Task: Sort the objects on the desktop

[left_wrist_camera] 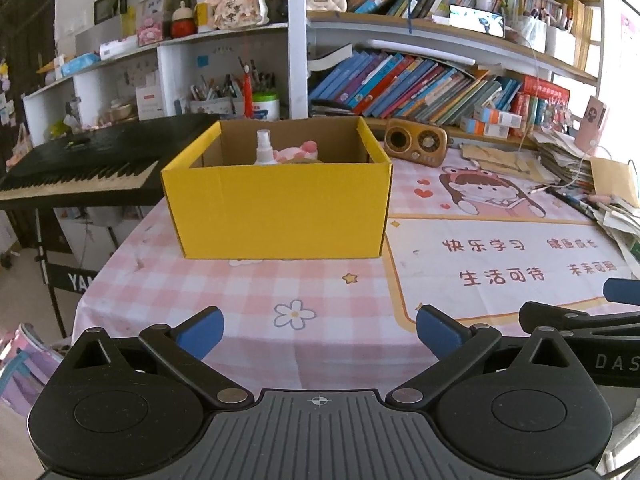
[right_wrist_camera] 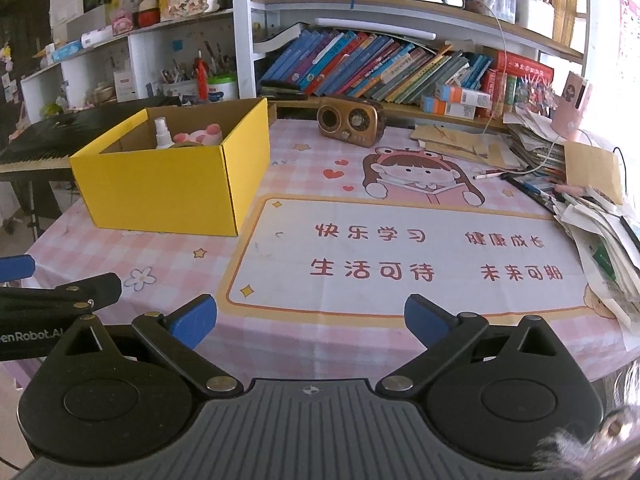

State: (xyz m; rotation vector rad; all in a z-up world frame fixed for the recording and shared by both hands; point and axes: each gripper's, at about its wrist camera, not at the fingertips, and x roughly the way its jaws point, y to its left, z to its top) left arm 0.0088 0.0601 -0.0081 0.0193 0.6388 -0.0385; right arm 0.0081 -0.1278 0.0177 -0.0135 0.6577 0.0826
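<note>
— Fingers?
— Spread wide on both, gripping nothing. Left gripper (left_wrist_camera: pixel 320 330) low over the checked cloth (left_wrist_camera: pixel 256 284), right gripper (right_wrist_camera: pixel 310 320) alongside over the printed panel (right_wrist_camera: pixel 400 256); side by side, near each other.

— Anything between the tips?
— Only bare cloth. Nothing loose within reach of either.

— And ahead?
— Yellow box (left_wrist_camera: pixel 276 208) straight ahead of the left fingers, long side square to them; ahead and well left of the right fingers. Left hand nearer, judging by both views. Inside: a white spray bottle (left_wrist_camera: pixel 265 148) upright, a pink toy (left_wrist_camera: pixel 298 152) just beside it on the right.

— Left to sort?
— Hard to say. Brown radio (right_wrist_camera: pixel 351 121) far ahead of the right fingers, beyond the box's right corner; pens (right_wrist_camera: pixel 528 188) and a paper pile (right_wrist_camera: pixel 600 240) far right. Right hand nearer to those, probably.

— Writing?
— On the panel: 快乐学习, 健康成长, 生活可待, 未来可期. "YA…" on the keyboard stand (left_wrist_camera: pixel 78 280), cut off. "DAS" and "…enRobot.AI" on the gripper bodies.
</note>
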